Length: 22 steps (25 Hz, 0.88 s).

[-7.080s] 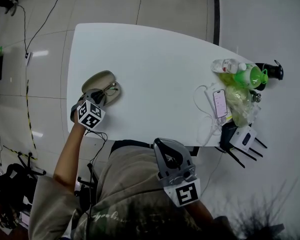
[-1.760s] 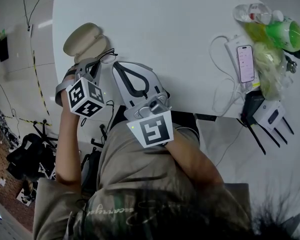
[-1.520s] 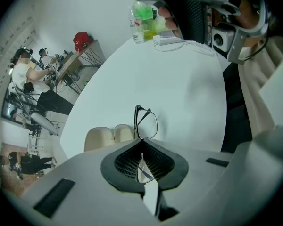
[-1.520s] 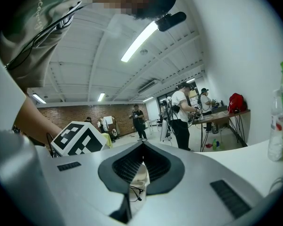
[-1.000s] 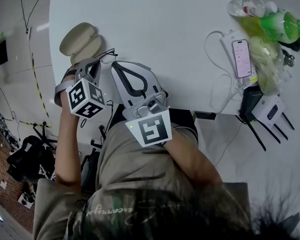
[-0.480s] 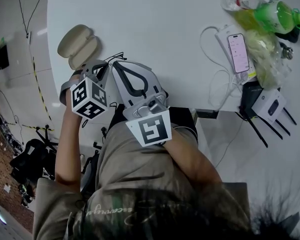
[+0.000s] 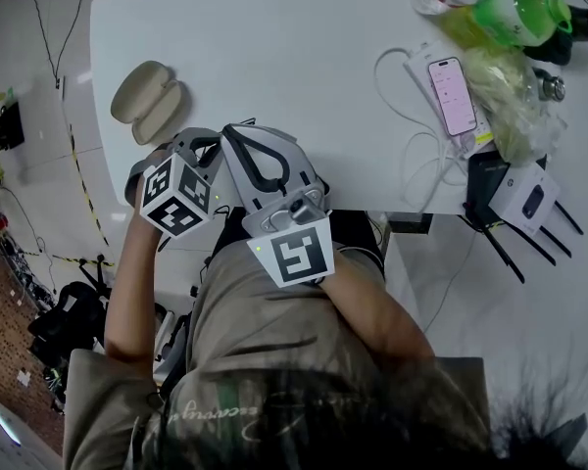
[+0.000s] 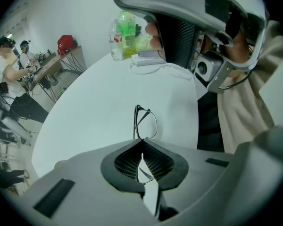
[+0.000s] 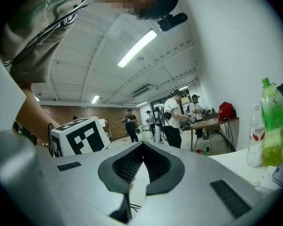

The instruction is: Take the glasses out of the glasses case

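White tabletop (image 7: pixel 304 57) in a big open workshop, other people busy at benches way off in the back. The glasses (image 8: pixel 145 124) were already out of the case. The left hand-held gripper (image 8: pixel 141 141) had its jaws pressed together on the frame, so the glasses stuck out past the tips with one lens standing upright and the frame running straight away from the jaws, over bare tabletop. The glasses case (image 7: pixel 149 101) sat open near the left edge, up and to the left of that gripper in the head view and apart from it. We couldn't see anything left inside.

The right hand-held gripper (image 9: pixel 142 146) was closed on nothing, angled up at the room just beside the left one, so the left was clearly the one doing the job.

If they go down next, we'd aim ahead and to the right, where there was loads of room. The near edge was right under both grippers. The phone (image 7: pixel 449 94), cables and bottles (image 7: pixel 510 8) were far off at the right.
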Motion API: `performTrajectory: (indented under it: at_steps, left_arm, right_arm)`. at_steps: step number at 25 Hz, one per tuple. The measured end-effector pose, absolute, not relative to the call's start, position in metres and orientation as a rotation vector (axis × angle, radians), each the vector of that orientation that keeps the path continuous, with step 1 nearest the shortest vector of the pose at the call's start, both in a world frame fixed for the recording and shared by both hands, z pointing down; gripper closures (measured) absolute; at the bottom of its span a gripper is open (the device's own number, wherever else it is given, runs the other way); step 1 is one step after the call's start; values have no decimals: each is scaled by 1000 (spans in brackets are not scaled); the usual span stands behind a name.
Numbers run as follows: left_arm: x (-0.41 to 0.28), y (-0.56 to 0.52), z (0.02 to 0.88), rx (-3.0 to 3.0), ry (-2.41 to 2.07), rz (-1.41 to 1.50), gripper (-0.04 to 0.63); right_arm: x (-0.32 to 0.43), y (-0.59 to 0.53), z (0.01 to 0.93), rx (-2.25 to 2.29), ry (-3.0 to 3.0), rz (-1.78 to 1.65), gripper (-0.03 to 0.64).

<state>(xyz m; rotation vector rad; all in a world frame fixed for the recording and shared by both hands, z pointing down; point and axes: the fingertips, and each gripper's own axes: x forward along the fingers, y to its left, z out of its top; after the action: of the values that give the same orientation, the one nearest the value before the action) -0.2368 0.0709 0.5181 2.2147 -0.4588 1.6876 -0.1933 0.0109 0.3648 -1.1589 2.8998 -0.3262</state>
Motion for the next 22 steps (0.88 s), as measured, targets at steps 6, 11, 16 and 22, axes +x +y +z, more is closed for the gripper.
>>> performTrajectory:
  at_steps: [6, 11, 16, 22]
  left_arm:
    - [-214, 72, 514, 2217, -402, 1677, 578]
    - [-200, 78, 517, 2209, -362, 1711, 578]
    - [-182, 77, 516, 2211, -359, 1709, 578]
    - [-156, 76, 519, 2228, -337, 1680, 578]
  right_arm:
    - [-175, 6, 359, -1183, 2869, -311, 604]
    - [-161, 7, 359, -1189, 2856, -304, 604]
    - [-146, 8, 361, -1190, 2858, -300, 604]
    - [-126, 6, 360, -1190, 2869, -273, 604]
